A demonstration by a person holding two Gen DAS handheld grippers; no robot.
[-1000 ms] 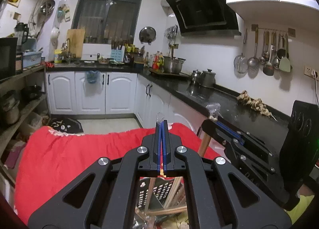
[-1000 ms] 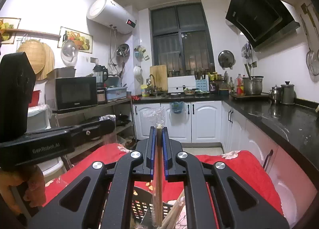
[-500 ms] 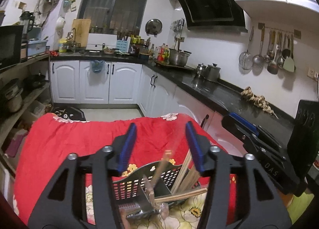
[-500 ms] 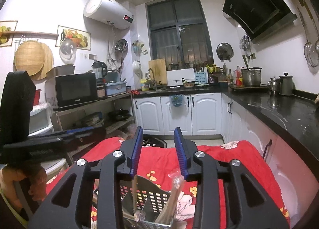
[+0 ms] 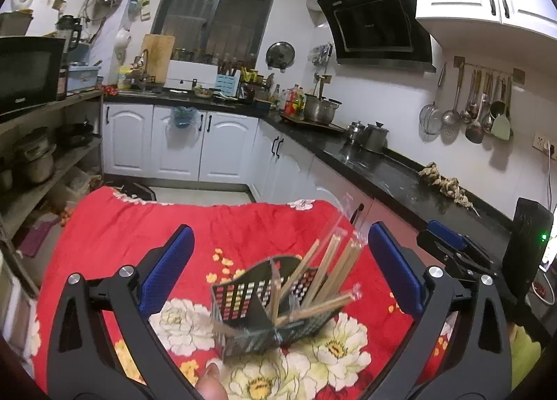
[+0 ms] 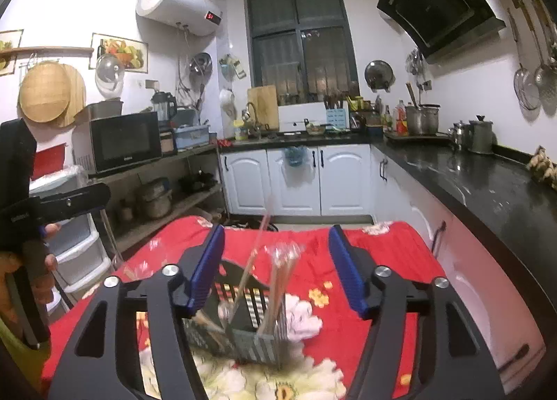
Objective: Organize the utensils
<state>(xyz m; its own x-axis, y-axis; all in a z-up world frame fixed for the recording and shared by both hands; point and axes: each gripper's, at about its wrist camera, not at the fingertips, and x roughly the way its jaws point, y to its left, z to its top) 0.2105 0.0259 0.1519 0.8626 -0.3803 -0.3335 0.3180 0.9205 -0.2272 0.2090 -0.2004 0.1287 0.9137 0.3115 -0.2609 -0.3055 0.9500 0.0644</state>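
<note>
A dark slotted utensil basket [image 5: 243, 299] stands on a red floral cloth [image 5: 115, 225]; several plastic-wrapped wooden chopsticks [image 5: 334, 264] lean in it. My left gripper [image 5: 280, 267] is wide open and empty, above and behind the basket. In the right wrist view the basket [image 6: 257, 337] holds the wrapped chopsticks [image 6: 278, 281] and a thin stick. My right gripper [image 6: 276, 271] is wide open and empty over it. The right gripper also shows at the right of the left wrist view [image 5: 449, 243].
A black countertop [image 5: 383, 170] runs along the right with pots and ginger. White cabinets [image 5: 181, 145] stand at the back. Shelves with a microwave [image 6: 122, 142] line the left. A hand holds the left gripper's handle [image 6: 31, 260].
Both grippers went from shut on wrapped utensils to wide open. The utensils dropped into the basket, and both grippers pulled up and back from it.
</note>
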